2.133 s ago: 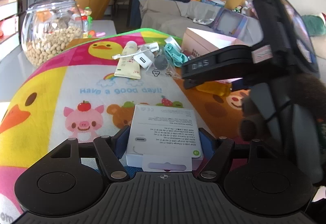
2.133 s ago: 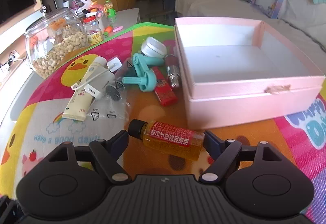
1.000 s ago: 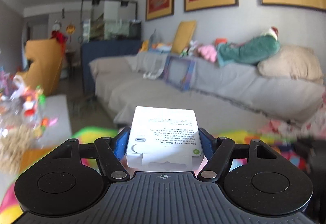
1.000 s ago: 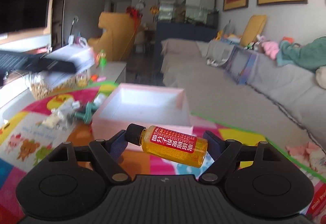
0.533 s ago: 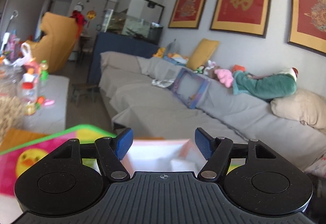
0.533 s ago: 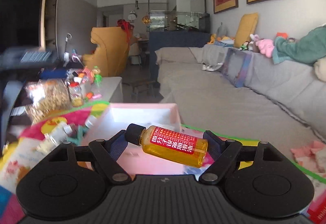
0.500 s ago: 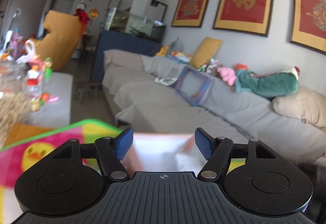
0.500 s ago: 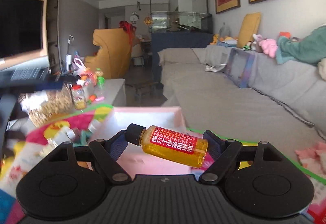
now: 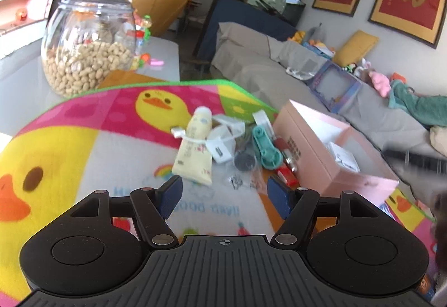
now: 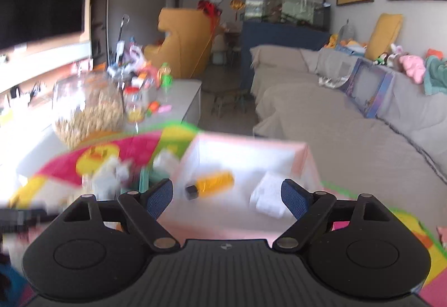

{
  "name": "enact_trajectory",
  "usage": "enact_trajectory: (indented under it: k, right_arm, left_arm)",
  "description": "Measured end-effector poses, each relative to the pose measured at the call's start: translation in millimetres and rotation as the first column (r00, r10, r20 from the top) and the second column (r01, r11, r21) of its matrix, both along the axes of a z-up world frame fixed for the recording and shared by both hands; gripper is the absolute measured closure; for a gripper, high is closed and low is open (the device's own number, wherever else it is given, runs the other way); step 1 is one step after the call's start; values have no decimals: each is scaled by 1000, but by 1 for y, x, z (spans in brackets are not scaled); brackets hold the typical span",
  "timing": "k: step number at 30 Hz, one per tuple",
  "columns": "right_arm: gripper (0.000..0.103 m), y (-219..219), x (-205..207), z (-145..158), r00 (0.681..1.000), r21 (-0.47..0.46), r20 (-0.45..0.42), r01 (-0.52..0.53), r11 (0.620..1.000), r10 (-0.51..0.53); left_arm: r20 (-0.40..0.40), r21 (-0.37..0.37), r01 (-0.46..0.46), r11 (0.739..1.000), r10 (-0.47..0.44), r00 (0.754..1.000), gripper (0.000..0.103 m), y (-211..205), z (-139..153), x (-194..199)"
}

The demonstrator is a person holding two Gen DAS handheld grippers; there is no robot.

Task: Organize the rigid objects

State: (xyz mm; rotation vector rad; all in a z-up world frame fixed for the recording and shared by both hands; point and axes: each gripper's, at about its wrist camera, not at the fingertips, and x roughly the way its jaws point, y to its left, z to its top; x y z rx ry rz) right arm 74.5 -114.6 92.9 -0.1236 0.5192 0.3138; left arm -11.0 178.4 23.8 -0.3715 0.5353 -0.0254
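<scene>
My left gripper (image 9: 225, 196) is open and empty above the cartoon mat, short of a small heap: a cream tube (image 9: 192, 150), a white charger with cable (image 9: 222, 146), a teal clip (image 9: 265, 146) and a red item (image 9: 286, 177). The pink box (image 9: 313, 148) stands to their right with the white carton (image 9: 345, 157) inside. My right gripper (image 10: 227, 196) is open and empty over the pink box (image 10: 303, 164); the yellow bottle (image 10: 211, 184) and the white carton (image 10: 268, 195) lie inside it. This view is blurred.
A glass jar of nuts (image 9: 88, 44) stands at the mat's far left corner, on a grey table with small toys. A grey sofa (image 9: 279, 61) runs behind the box. The mat (image 9: 69, 145) covers the work surface.
The left gripper let go of the white carton into the pink box and swung back left over the heap. The right gripper opened and the yellow bottle now lies in the box.
</scene>
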Motion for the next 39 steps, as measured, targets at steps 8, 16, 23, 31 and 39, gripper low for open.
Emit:
enact_trajectory:
  k: [8,16,23,31,39]
  right_arm:
    - [18,24,-53,-43,996,-113,-36,-81,990,78]
    - [18,34,-54,-57,991,-107,-54,-129,986,124]
    - [18,21,-60,-64,991,-111,-70,-122,986,115]
    - [18,2,-46,-75,984,-15,-141,-116,993,113]
    - [20,42,-29,-73,955,53,-181,-229,972,235]
  left_arm:
    - [27,4,40,999,-40,999,32,1,16,47]
    - [-10,-51,145,988,-146,989,56,-27,40,130]
    - [-204,6,116,993,-112,972,59,-49,14,254]
    - [-239,-3,308,951,-300,924,67,-49,-13,221]
    - [-221,-132,420,898,-440,870,67,-40,-22,121]
